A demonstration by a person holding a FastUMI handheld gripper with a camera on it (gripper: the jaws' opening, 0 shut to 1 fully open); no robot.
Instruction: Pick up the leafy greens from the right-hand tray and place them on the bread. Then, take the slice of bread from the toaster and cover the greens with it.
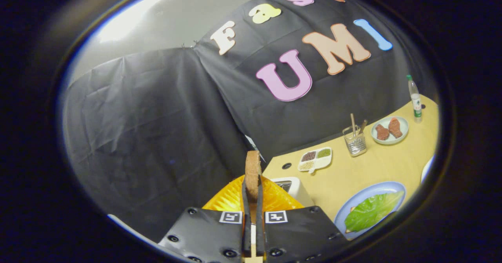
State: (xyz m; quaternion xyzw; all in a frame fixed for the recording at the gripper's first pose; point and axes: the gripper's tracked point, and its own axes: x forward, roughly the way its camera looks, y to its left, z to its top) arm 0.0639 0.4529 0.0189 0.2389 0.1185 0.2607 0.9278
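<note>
Brown bread slice (253, 169) pinched edge-on btwn fingers (248, 216), above toaster (292, 188).

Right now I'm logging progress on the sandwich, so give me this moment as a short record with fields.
gripper: gripper shut on bread slice, held edge-up between the fingers
toaster: toaster just beyond the fingers, white
greens: leafy greens lying on blue plate, covering what lies under them
step left: set the slice over the greens
table: wooden table also bears a divided dish
</note>
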